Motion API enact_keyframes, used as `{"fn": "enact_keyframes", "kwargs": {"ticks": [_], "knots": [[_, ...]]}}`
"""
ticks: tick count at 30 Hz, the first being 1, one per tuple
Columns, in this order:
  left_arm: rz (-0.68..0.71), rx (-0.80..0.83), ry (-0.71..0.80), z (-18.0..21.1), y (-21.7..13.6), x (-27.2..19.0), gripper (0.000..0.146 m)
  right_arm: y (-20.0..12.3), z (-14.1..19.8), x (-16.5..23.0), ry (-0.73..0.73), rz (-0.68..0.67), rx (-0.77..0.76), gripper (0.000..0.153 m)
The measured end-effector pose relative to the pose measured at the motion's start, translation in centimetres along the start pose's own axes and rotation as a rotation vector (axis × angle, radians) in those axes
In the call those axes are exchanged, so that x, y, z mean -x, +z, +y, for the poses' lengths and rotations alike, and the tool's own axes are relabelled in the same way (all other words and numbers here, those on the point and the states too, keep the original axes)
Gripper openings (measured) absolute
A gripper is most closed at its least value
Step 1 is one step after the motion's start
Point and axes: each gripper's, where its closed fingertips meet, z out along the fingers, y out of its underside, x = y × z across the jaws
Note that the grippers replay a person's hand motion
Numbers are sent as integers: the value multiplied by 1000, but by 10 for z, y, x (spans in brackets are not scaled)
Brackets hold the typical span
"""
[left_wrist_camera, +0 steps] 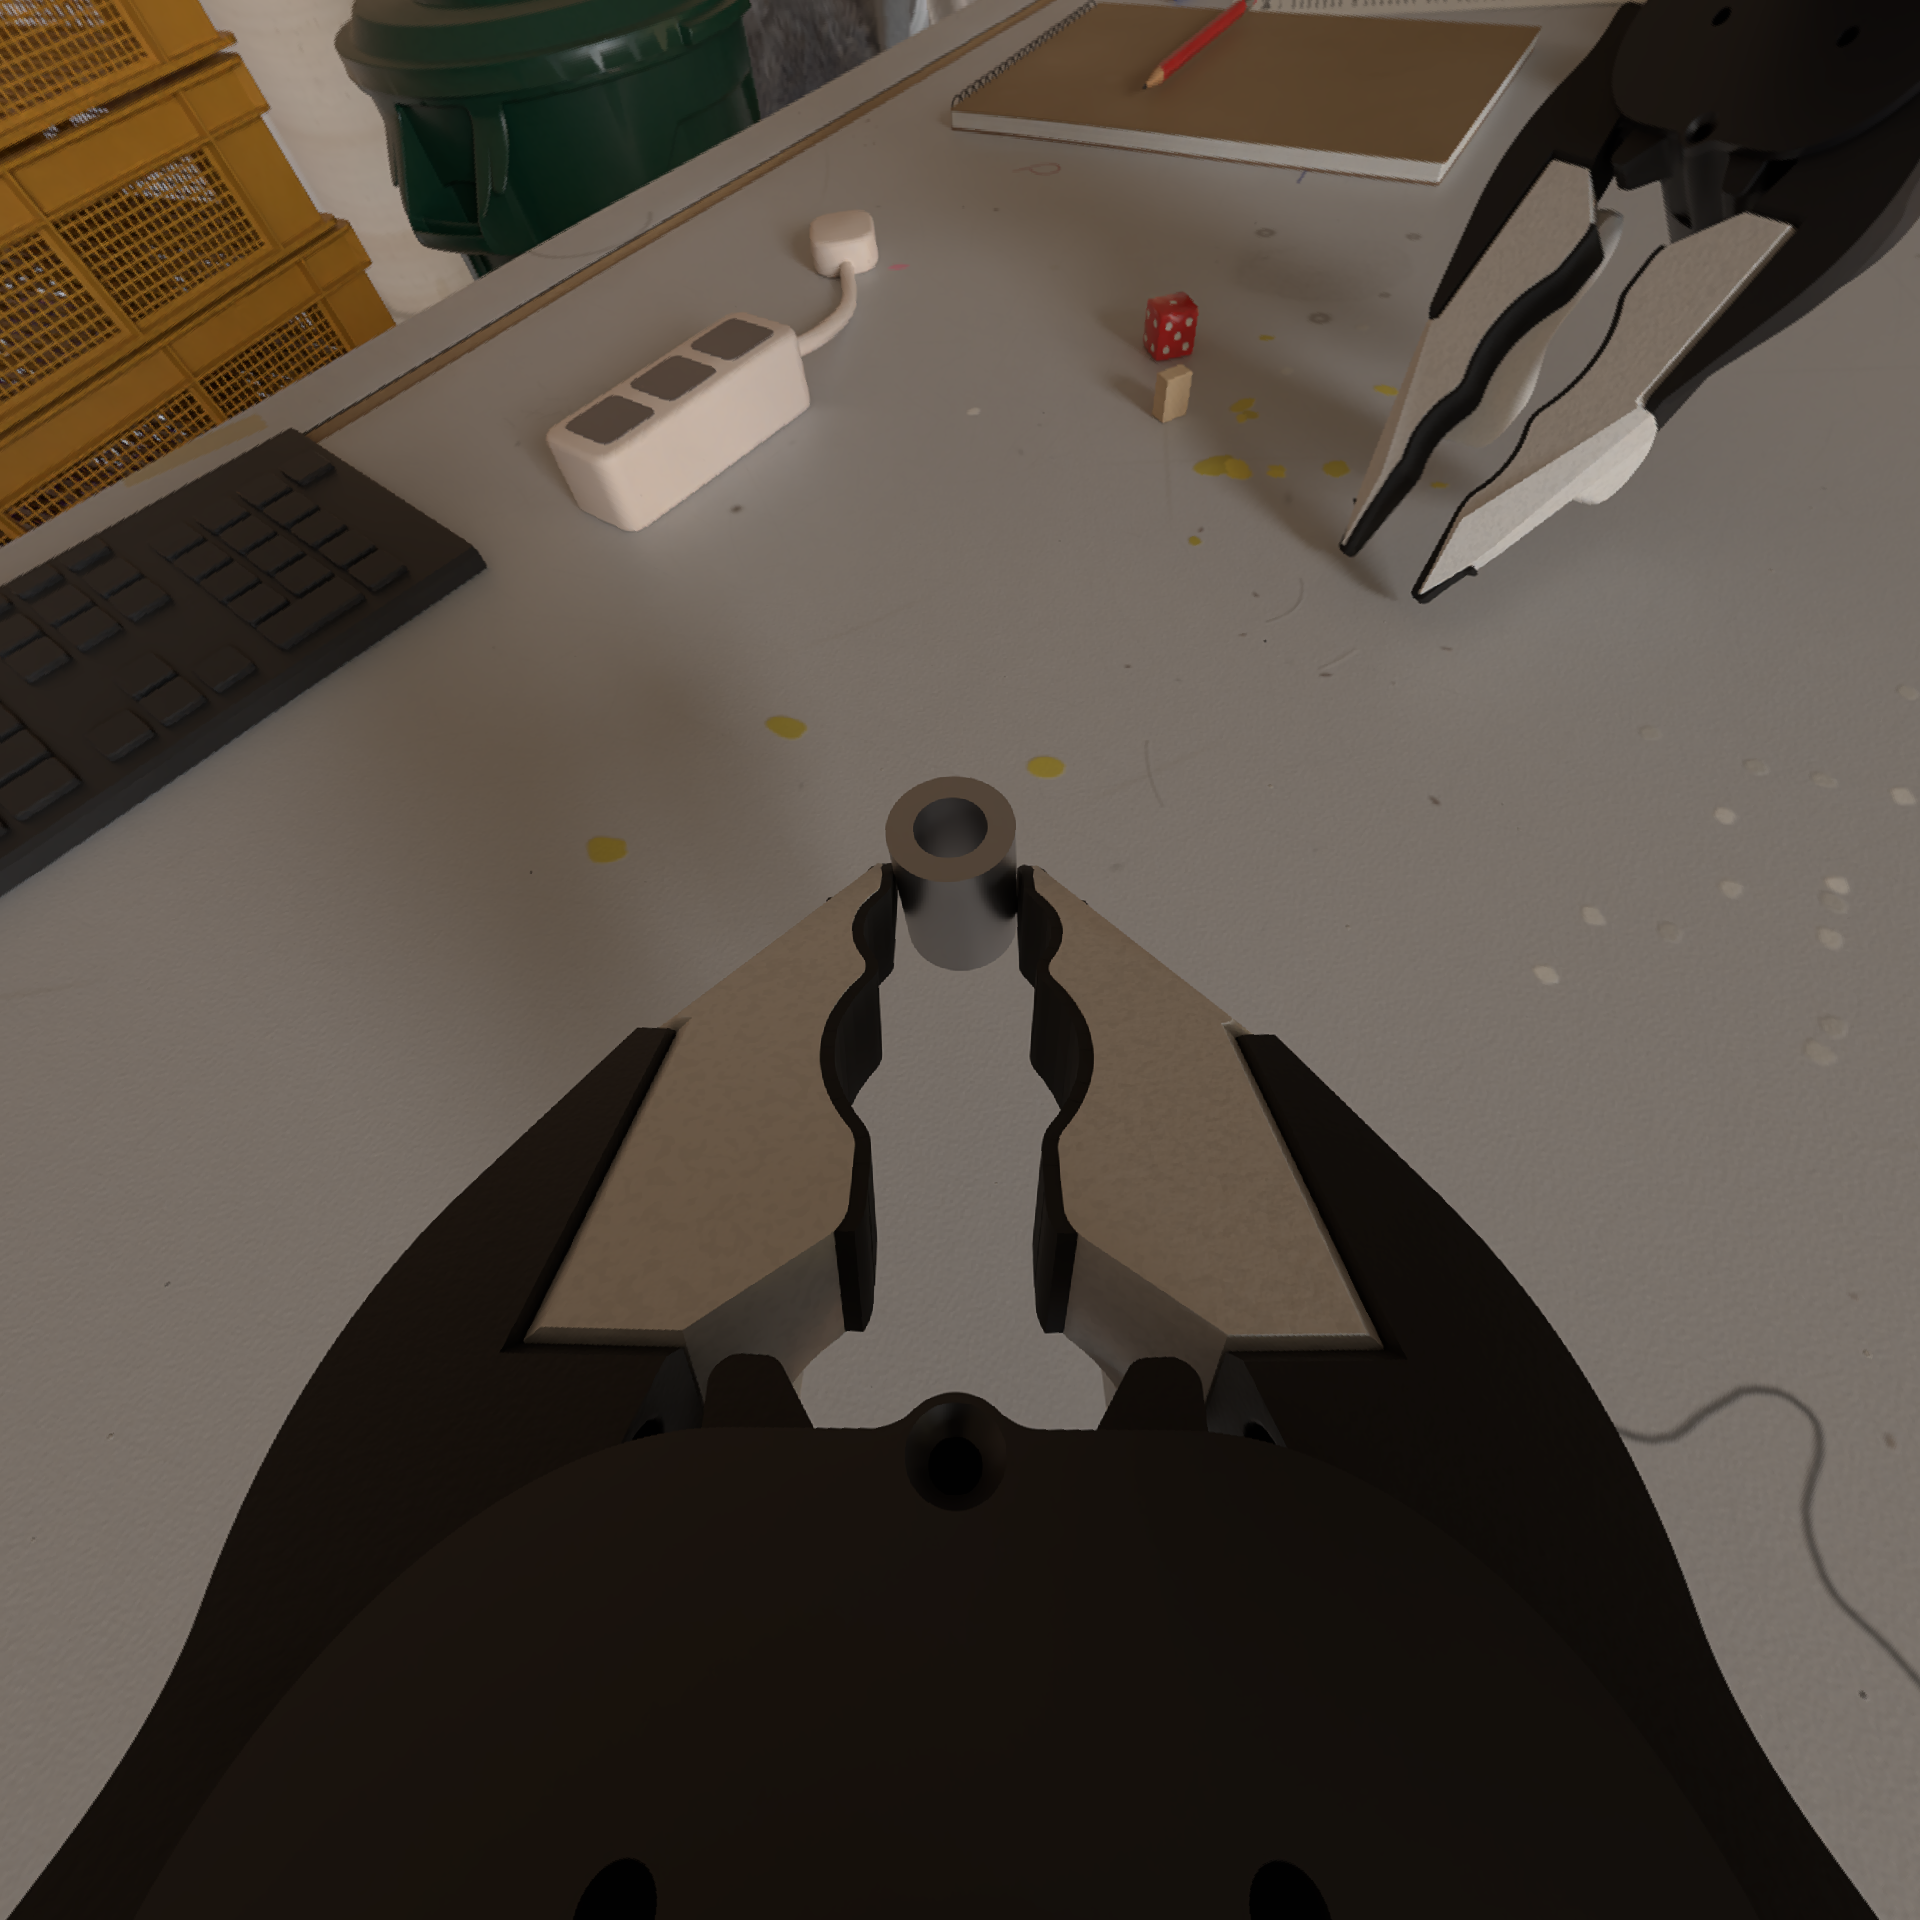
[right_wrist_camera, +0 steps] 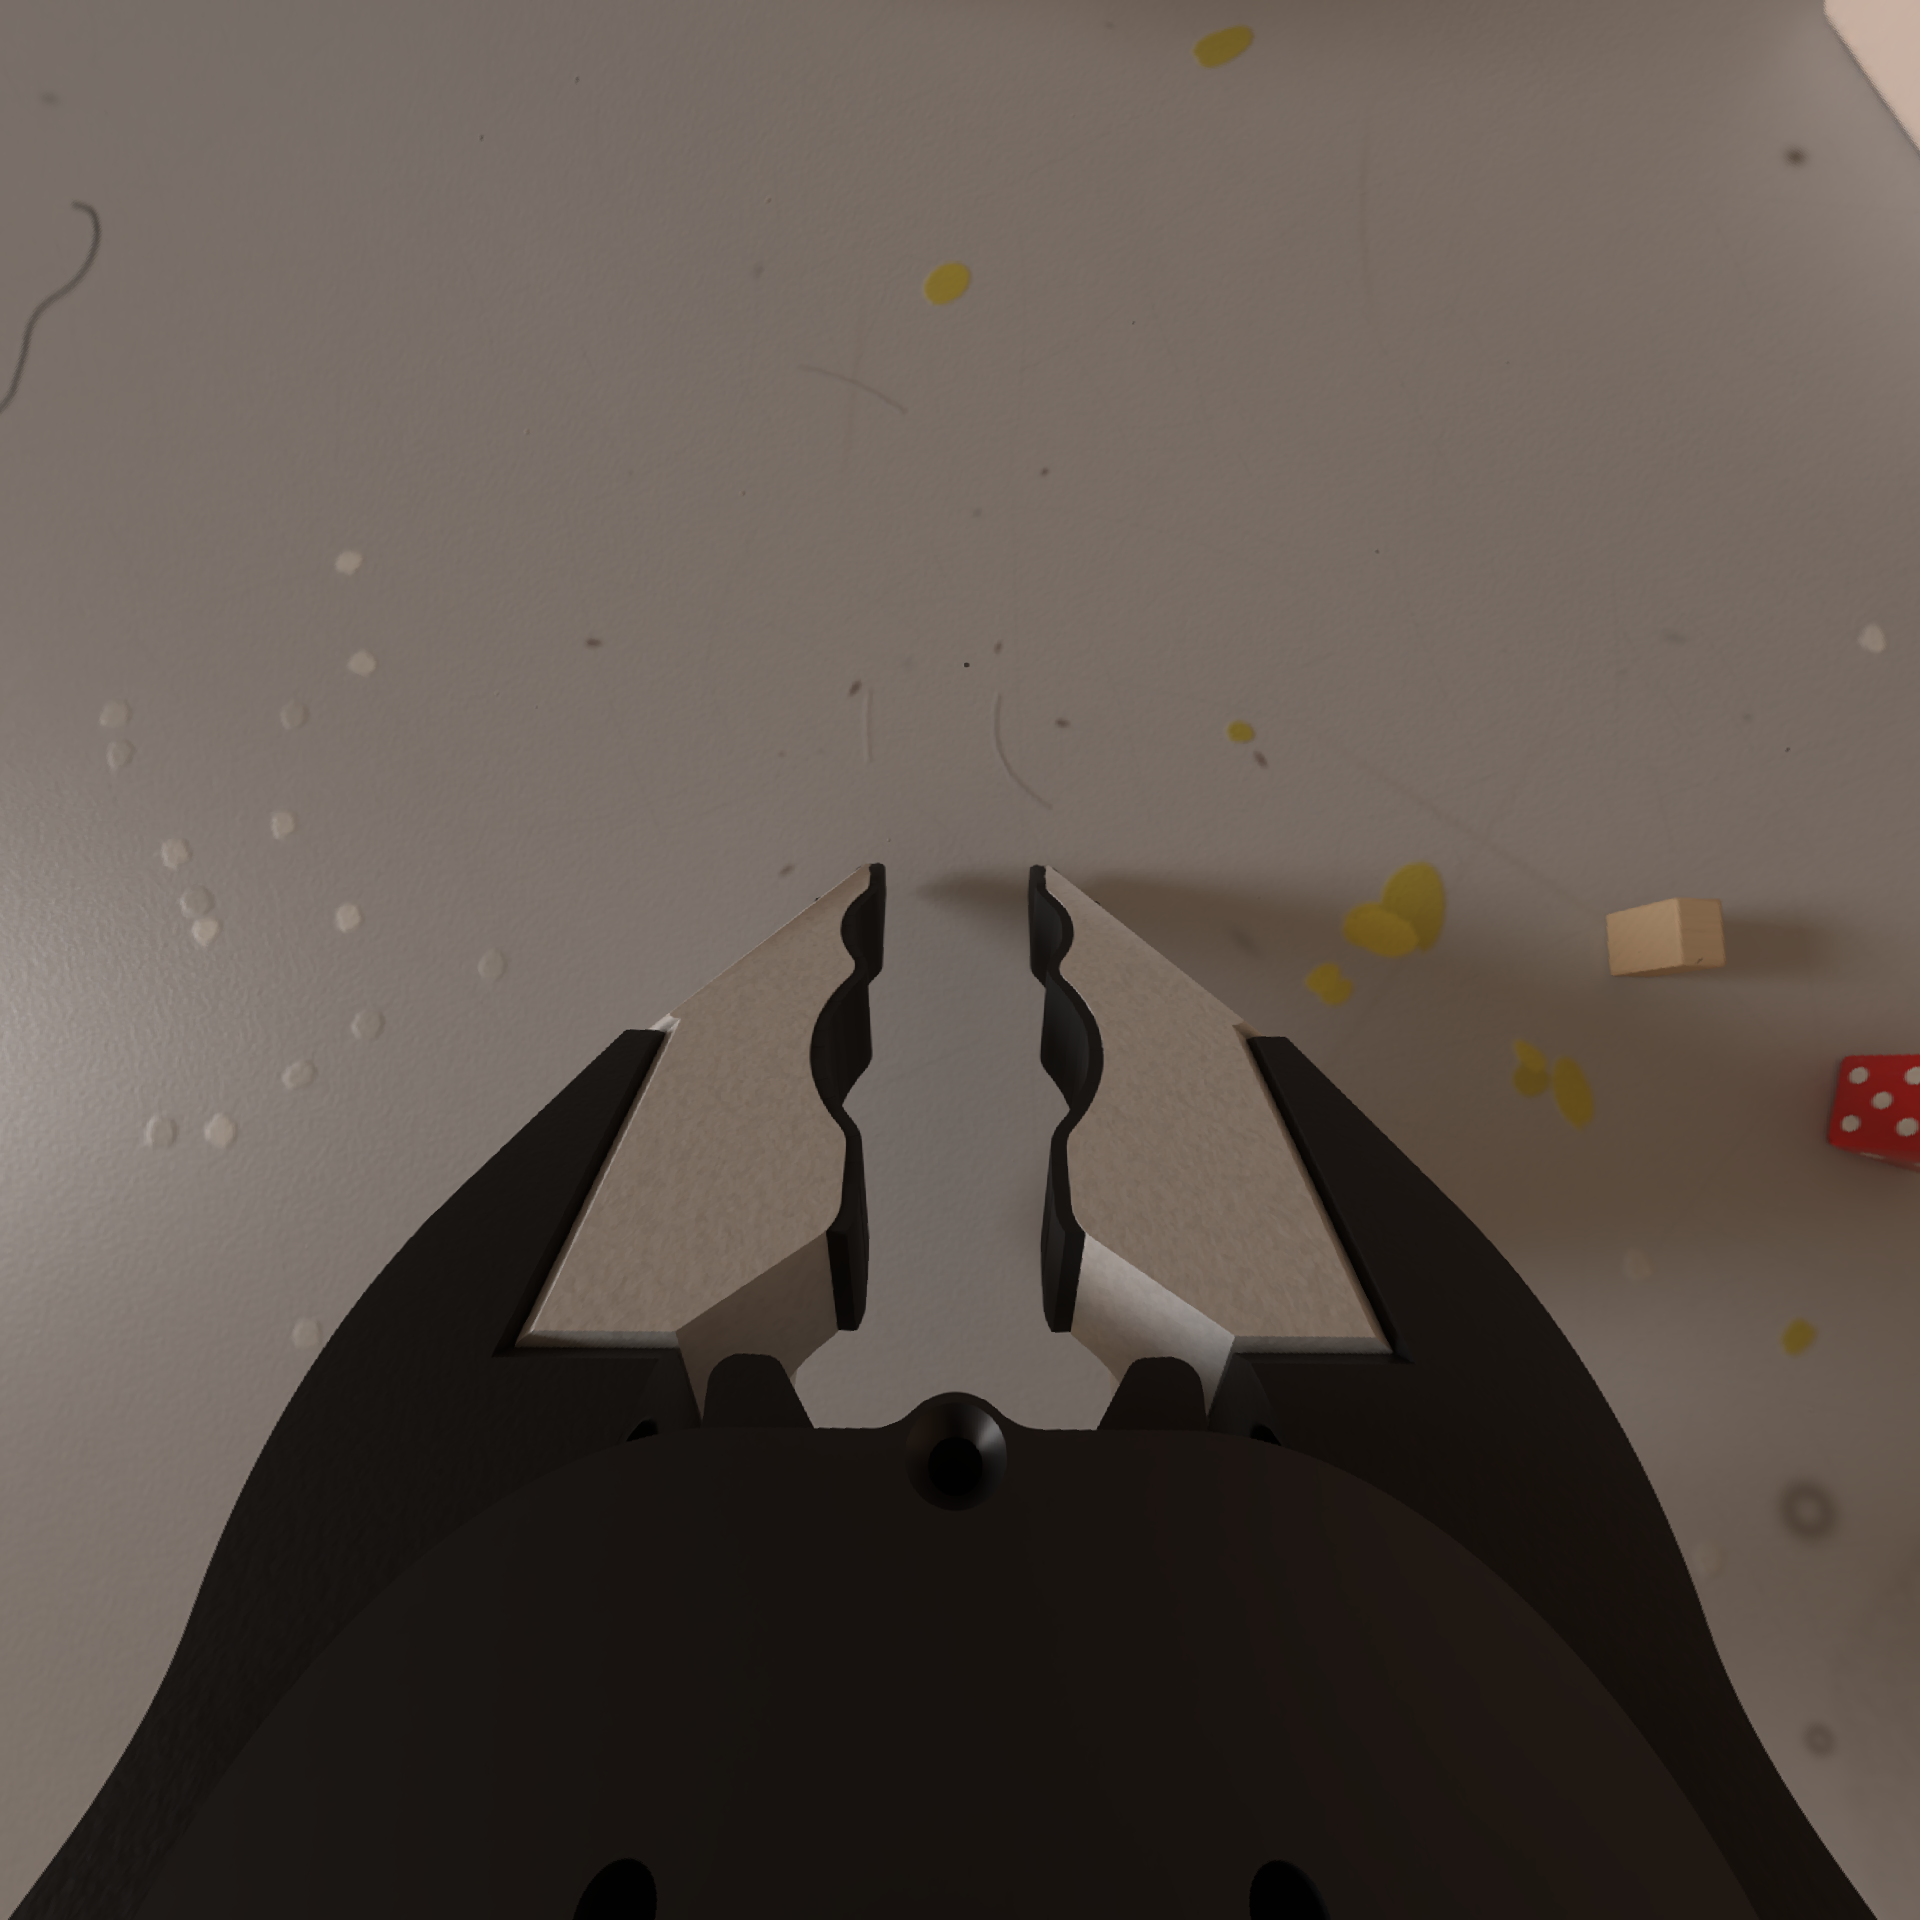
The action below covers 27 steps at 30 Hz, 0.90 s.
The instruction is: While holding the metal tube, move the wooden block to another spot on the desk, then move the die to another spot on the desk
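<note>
Right wrist view looks down along the right gripper, whose fingers stand apart with nothing but bare desk showing through the gap: it is released and empty. From those tips the wooden block lies off to the right, level with them and clear of them, with yellow paint spots between. Its long side runs left to right in this view. The red die sits just beside the block, nearer the camera and cut by the right edge.

In the left wrist view, the left gripper is clenched on the metal tube, which stands upright with its open end up and looks lifted a little off the desk. Far ahead and to the right, the block stands just near of the die, apart from it. The right gripper hangs to their right, tips pointing down at the desk.

By my reading the empty right gripper is much the nearer tool, so the block falls to it. The move calls for a sideways shift to the right, then closing across the block's short sides without nudging the die.
</note>
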Motion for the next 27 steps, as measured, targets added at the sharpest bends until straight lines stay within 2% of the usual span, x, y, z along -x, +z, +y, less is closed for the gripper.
{"fn": "enact_keyframes", "kwargs": {"ticks": [5,7,9,12,17,21,24,27], "knots": [[-17,16,21,4,-3,-2,23,-6,-12,-11,93,-21,-110,43],[-22,10,13,4,-5,-2,23,-17,-16,-42,139,84,-173,46],[-28,4,6,4,-7,-1,23,-26,-8,-78,168,194,-154,46],[-40,5,4,5,-9,0,23,-27,8,-116,151,267,-77,47],[-53,15,1,8,-11,1,23,-17,1,-128,11,180,-73,47],[-54,11,-19,10,-13,-2,23,-9,4,-127,-31,94,-27,32],[-70,14,-23,12,-15,-2,23,-10,8,-127,-21,64,-38,8],[-71,6,-36,12,-18,-3,23,-13,6,-118,14,26,-45,8]]}}
